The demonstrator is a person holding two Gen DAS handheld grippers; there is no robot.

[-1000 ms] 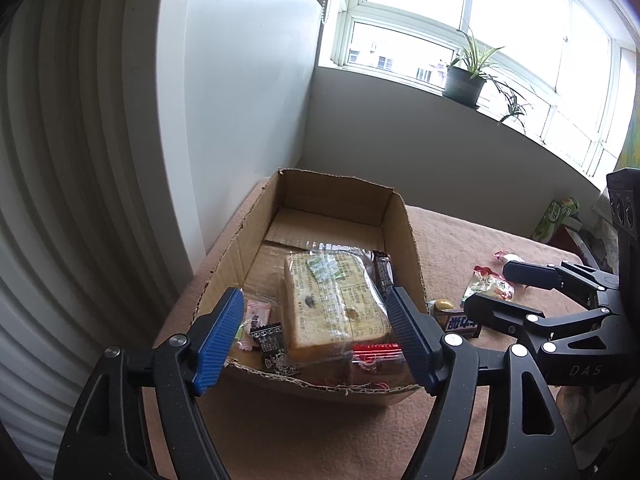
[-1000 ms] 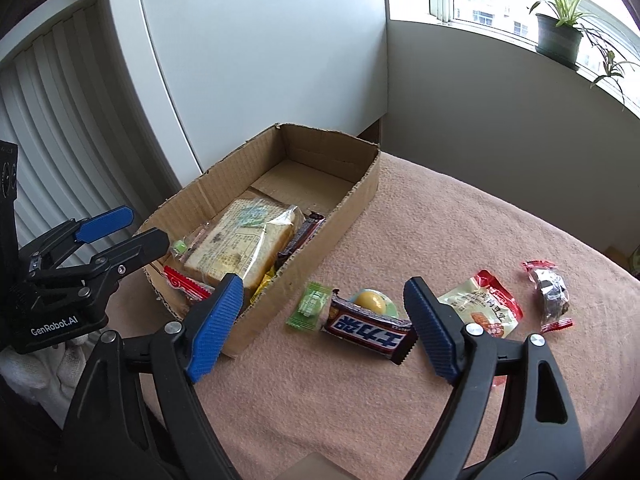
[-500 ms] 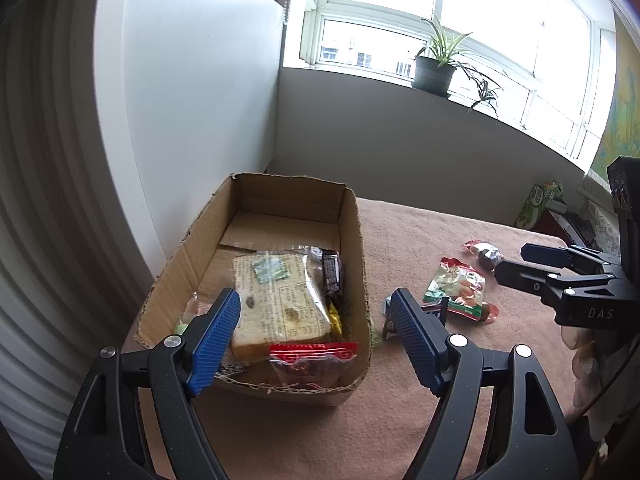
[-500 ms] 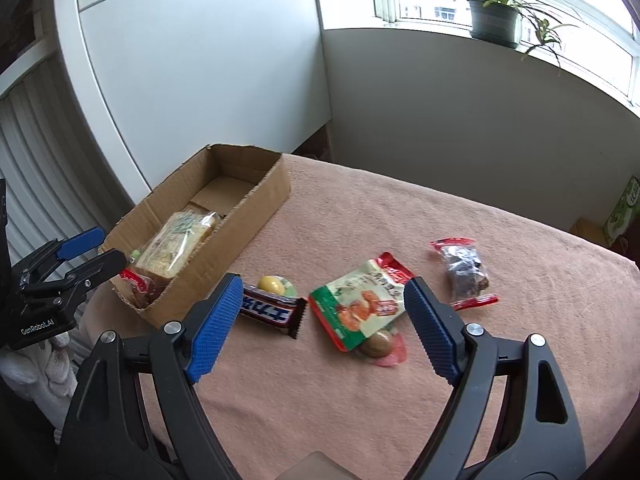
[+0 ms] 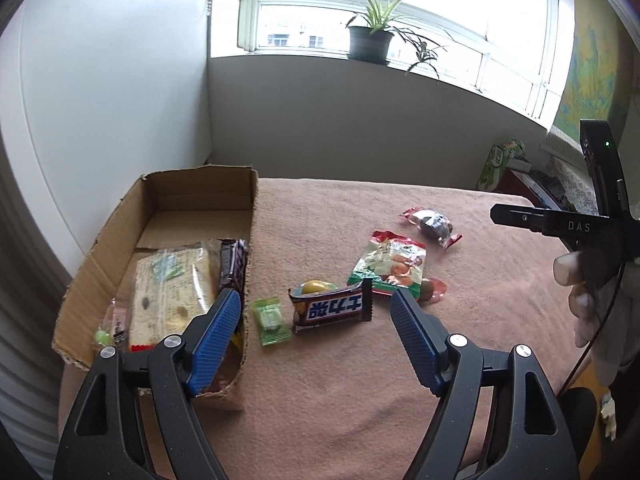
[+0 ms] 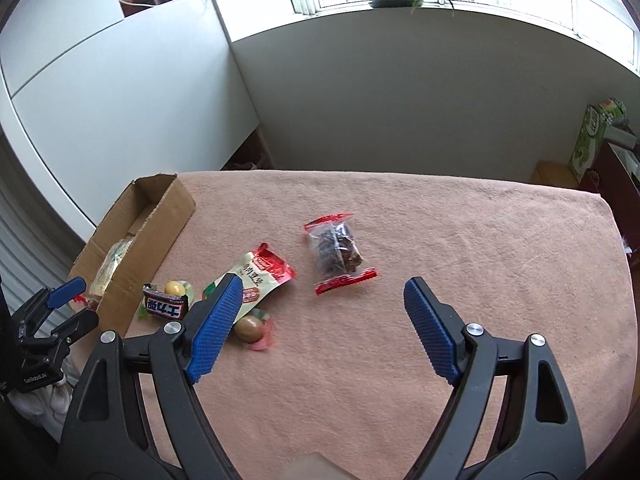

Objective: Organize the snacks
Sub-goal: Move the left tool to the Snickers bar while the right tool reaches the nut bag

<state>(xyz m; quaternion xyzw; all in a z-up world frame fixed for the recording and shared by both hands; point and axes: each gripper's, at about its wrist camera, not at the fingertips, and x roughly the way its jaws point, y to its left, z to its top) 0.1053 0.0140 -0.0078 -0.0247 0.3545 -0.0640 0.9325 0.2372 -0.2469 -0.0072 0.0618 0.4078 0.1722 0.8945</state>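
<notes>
- Left wrist view: pink cloth-covered table (image 5: 400,380) under a bright window, potted plant (image 5: 370,38) on the sill. Left gripper (image 5: 316,318) jaws spread, empty, above a chocolate bar (image 5: 332,308) and green candy (image 5: 271,320). Cardboard box (image 5: 256,216) at left holds wrapped bread (image 5: 172,284); its near corner is hidden behind a finger.
- Right wrist view: right gripper (image 6: 322,314) released, empty. Dark snack packet (image 6: 338,252) lies loose between the fingers; box contents mostly hidden.
</notes>
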